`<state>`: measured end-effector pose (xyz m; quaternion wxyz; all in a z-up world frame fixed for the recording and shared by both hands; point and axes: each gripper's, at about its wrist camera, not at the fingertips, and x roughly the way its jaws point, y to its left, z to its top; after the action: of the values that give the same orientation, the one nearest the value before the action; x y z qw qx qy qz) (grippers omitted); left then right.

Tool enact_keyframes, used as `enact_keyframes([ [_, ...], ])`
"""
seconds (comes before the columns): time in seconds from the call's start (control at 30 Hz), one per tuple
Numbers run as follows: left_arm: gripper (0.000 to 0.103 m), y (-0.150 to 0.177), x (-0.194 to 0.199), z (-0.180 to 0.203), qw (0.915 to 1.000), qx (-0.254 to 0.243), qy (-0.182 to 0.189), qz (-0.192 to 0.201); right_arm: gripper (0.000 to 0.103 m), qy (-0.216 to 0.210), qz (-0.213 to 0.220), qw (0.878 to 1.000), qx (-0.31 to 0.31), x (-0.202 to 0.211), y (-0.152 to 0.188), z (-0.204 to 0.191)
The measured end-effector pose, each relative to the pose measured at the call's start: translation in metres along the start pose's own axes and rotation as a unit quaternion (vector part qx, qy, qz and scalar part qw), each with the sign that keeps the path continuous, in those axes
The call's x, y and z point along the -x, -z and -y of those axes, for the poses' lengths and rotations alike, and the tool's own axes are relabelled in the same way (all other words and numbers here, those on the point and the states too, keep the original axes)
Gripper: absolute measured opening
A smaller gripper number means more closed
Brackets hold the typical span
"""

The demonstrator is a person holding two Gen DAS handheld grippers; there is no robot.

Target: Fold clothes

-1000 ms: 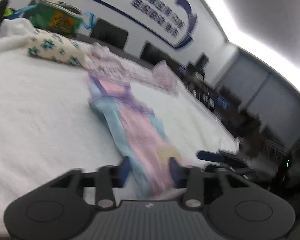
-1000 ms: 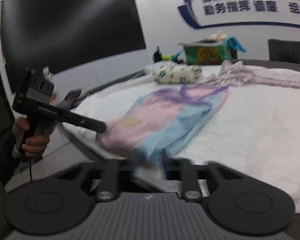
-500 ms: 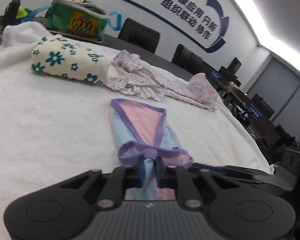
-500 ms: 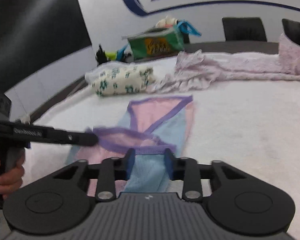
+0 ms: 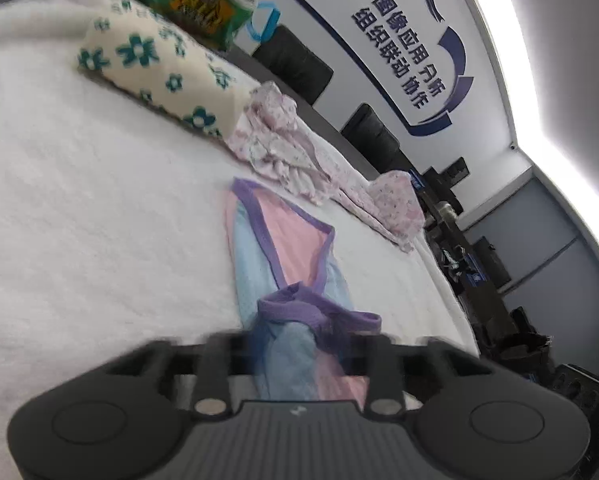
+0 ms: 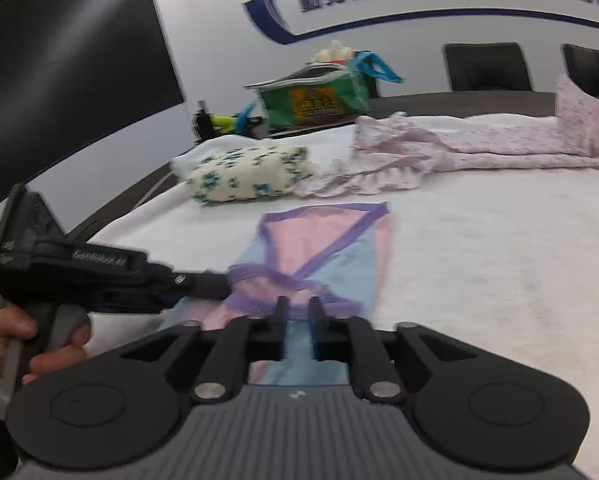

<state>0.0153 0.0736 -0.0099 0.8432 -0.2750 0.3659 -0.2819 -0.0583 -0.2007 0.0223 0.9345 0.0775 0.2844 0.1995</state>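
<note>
A small pink and pale-blue garment (image 5: 295, 240) with purple trim lies on the white towelling table (image 5: 79, 220), its near part folded back over itself. My left gripper (image 5: 305, 354) is blurred, its jaws spreading wide with the purple hem lying loose between them. In the right wrist view the same garment (image 6: 319, 236) lies just ahead. My right gripper (image 6: 297, 312) has its jaws a narrow gap apart and opening, with the hem at the fingertips and not pinched. The left gripper (image 6: 223, 286) comes in from the left, held by a hand (image 6: 11, 336).
A folded cream cloth with teal flowers (image 6: 247, 176) and a crumpled pink floral garment (image 6: 479, 144) lie further back. A green bag (image 6: 315, 100) stands behind them, with black chairs (image 6: 487, 66) along the wall. A large dark screen (image 6: 71, 60) is at the left.
The garment's near end has been carried over onto its far part. The left jaws, shut on the hem half a second ago, have spread. The right jaws stand closer together than before.
</note>
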Motion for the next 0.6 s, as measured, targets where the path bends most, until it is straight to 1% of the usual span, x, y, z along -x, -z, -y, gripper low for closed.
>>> enact_keyframes([
  [0.03,0.063,0.000,0.006,0.004,0.9999,-0.013,-0.006,0.007,0.037,-0.002,0.000,1.000,0.011,0.000,0.001,-0.005],
  [0.17,0.063,0.007,0.036,0.019,0.9969,-0.070,-0.026,0.023,0.038,-0.009,0.007,0.999,0.041,0.003,0.003,-0.018],
  [0.23,0.063,0.020,0.056,0.028,0.9921,-0.119,-0.031,0.025,0.038,-0.022,0.020,0.998,0.058,0.015,0.005,-0.022],
  [0.3,0.064,0.034,0.074,0.033,0.9868,-0.159,-0.028,0.013,0.038,-0.034,0.034,0.995,0.084,0.030,0.010,-0.025],
  [0.37,0.064,0.050,0.088,0.036,0.9826,-0.186,-0.009,-0.004,0.041,-0.042,0.047,0.990,0.126,0.049,0.019,-0.027],
  [0.43,0.064,0.067,0.101,0.035,0.9790,-0.202,0.023,-0.012,0.047,-0.055,0.060,0.984,0.161,0.068,0.032,-0.025],
  [0.47,0.065,0.075,0.106,0.034,0.9776,-0.206,0.039,-0.012,0.050,-0.060,0.058,0.982,0.167,0.076,0.038,-0.023],
  [0.53,0.067,0.090,0.115,0.031,0.9746,-0.213,0.068,-0.002,0.051,-0.064,0.049,0.982,0.170,0.089,0.049,-0.017],
  [0.57,0.071,0.095,0.116,0.031,0.9741,-0.215,0.071,0.002,0.051,-0.065,0.042,0.983,0.168,0.094,0.054,-0.013],
  [0.6,0.072,0.100,0.115,0.031,0.9739,-0.216,0.071,0.005,0.051,-0.063,0.036,0.984,0.165,0.098,0.060,-0.011],
])
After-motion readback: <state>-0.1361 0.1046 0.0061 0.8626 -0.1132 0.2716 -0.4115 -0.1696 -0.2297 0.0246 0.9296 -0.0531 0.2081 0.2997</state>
